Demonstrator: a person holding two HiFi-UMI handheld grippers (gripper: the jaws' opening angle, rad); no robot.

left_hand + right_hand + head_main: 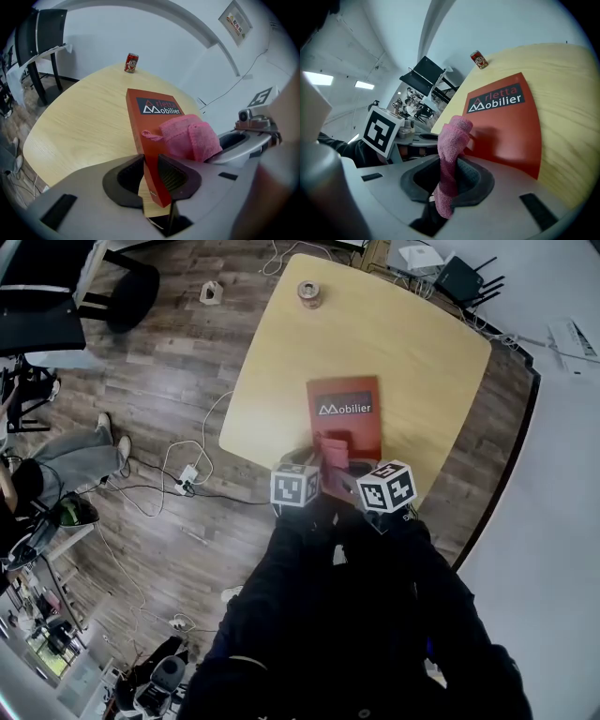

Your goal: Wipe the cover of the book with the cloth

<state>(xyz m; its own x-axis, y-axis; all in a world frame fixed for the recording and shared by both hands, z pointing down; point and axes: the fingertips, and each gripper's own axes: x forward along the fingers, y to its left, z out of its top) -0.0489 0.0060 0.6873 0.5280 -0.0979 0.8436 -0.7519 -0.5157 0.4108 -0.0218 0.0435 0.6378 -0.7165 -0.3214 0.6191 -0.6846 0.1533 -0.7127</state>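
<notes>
Underfoot, a dark plank floor (169, 399) with visible grain carries loose white cables (178, 470). On it stands a pale wooden table (422, 343), smooth and matte, with rounded corners. A thin, flat, rectangular book (347, 423) lies on the table, its near end by the edge closest to the person. Its cover is glossy red-orange, with a dark band across the far end printed in white.

The left gripper (151, 173) has its ribbed black jaws closed on the book's near edge. The right gripper (449, 180) has its jaws pinched onto a pink terry cloth (452, 140). The cloth is fuzzy and bunched into a thick fold, and it rests on the near part of the cover.

A black router (461, 279) sits beyond the table's far corner. A small red can (309, 293) stands upright at the far end, well apart from the book.
</notes>
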